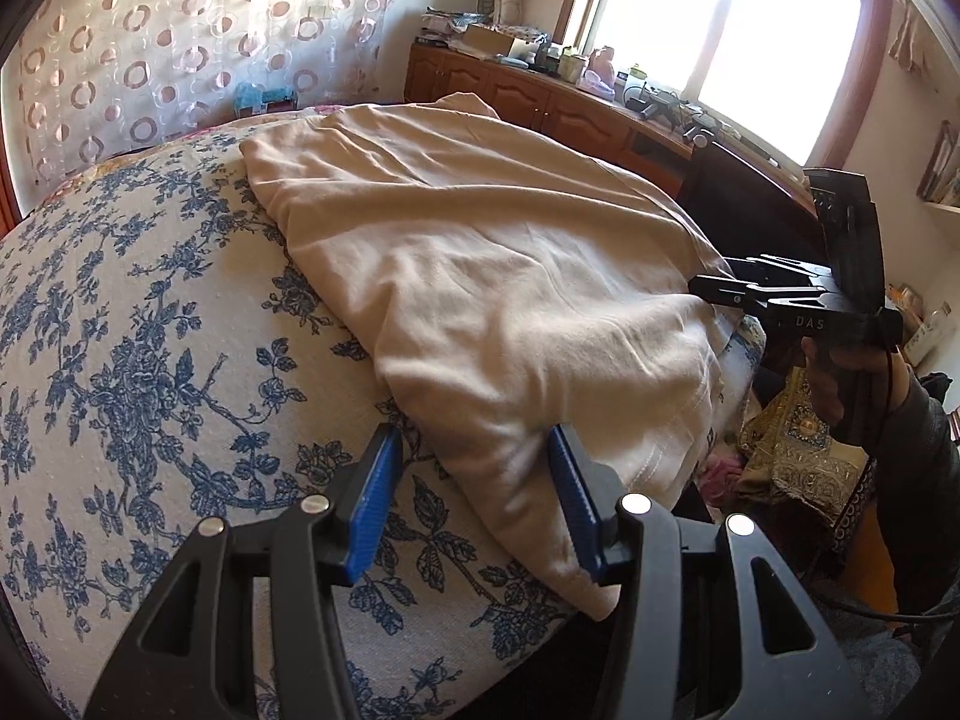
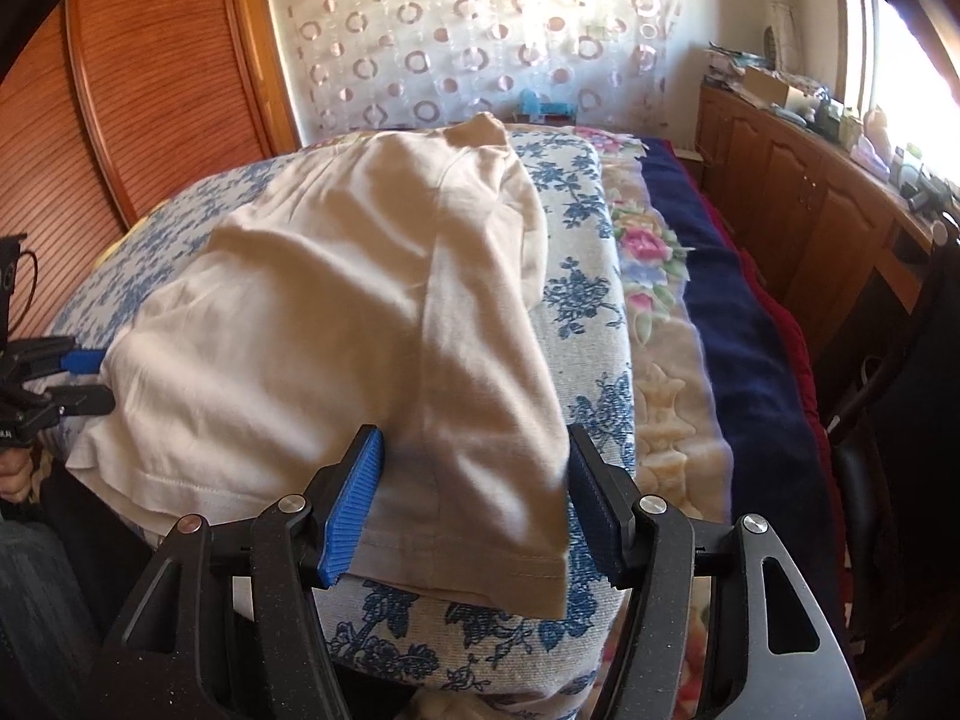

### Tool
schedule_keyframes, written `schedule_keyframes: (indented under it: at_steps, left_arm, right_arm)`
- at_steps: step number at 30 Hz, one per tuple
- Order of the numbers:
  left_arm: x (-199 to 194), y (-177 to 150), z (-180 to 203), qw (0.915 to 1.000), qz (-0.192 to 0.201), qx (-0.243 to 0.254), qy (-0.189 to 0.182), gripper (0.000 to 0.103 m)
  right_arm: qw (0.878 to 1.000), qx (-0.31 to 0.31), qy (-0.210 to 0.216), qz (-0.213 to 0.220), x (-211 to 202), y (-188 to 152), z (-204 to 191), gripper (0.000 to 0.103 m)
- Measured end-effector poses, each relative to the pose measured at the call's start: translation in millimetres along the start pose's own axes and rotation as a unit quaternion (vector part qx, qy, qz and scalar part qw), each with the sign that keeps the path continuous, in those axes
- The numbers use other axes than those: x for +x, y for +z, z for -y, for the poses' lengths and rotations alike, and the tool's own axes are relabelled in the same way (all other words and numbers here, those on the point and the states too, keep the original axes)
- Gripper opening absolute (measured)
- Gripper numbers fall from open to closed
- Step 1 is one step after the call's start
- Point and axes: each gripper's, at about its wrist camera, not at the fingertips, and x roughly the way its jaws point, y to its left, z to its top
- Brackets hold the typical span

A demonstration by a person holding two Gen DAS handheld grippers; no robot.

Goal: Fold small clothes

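Observation:
A cream shirt [image 1: 480, 276] lies spread on a blue-flowered white cloth [image 1: 150, 360] over a bed. My left gripper [image 1: 474, 480] is open, its blue pads either side of the shirt's near left hem corner. My right gripper [image 2: 474, 486] is open over the near right hem corner of the shirt [image 2: 360, 312]. The right gripper also shows in the left wrist view [image 1: 738, 294] at the shirt's right edge. The left gripper shows in the right wrist view [image 2: 84, 378] at the shirt's left edge.
A floral blanket [image 2: 654, 300] and a dark blue blanket [image 2: 732, 312] lie right of the flowered cloth. Wooden cabinets [image 2: 798, 204] with clutter run under the window. A wooden sliding door [image 2: 120, 108] stands at the left. A circle-patterned curtain [image 1: 180, 48] hangs behind.

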Motion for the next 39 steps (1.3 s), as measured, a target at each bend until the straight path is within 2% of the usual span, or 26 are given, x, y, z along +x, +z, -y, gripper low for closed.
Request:
schedule_keyframes:
  at_steps: [3, 5, 9, 11, 12, 14, 17, 21, 28, 34, 39]
  left_arm:
    - [0, -1, 2, 1.0000, 0.002, 0.004, -0.002, 0.050]
    - [0, -2, 3, 0.9999, 0.002, 0.006, -0.016, 0.043]
    - [0, -3, 5, 0.9991, -0.001, 0.004, -0.041, 0.034]
    - [-1, -4, 6, 0.9990, 0.000, 0.005, -0.044, 0.026]
    - [-1, -4, 6, 0.9990, 0.000, 0.005, -0.045, 0.025]
    - [-2, -5, 5, 0.9989, 0.003, 0.006, -0.047, 0.009]
    - [-4, -4, 6, 0.9988, 0.008, 0.007, -0.049, 0.006]
    - [-16, 0, 9, 0.9978, 0.032, 0.016, -0.056, 0.004]
    - [-44, 30, 0, 0.9948, 0.078, 0.014, -0.064, 0.003]
    - [-50, 72, -18, 0.9922, 0.107, 0.009, -0.063, 0.003]
    - [-44, 107, -51, 0.9912, 0.125, -0.010, -0.042, 0.003]
  right_arm:
    - [1.000, 0.002, 0.001, -0.003, 2, 1, -1, 0.062]
    - [1.000, 0.003, 0.003, -0.005, 2, 1, -2, 0.061]
    - [1.000, -0.011, 0.010, -0.013, 2, 1, -11, 0.056]
    - [0.999, -0.028, 0.005, -0.021, 3, 0, -19, 0.056]
    - [0.999, -0.035, 0.000, -0.024, 3, -1, -23, 0.053]
    - [0.999, -0.039, 0.002, -0.026, 4, 0, -25, 0.044]
    - [0.999, -0.038, 0.013, -0.027, 3, 0, -25, 0.019]
    - [0.999, -0.024, 0.018, -0.020, 1, -1, -20, 0.007]
    - [0.998, -0.019, 0.057, 0.028, -21, 17, -26, 0.005]
    - [0.995, -0.028, 0.064, 0.070, -31, 56, -30, 0.005]
    - [0.993, -0.031, 0.056, 0.103, -29, 98, -22, 0.005]
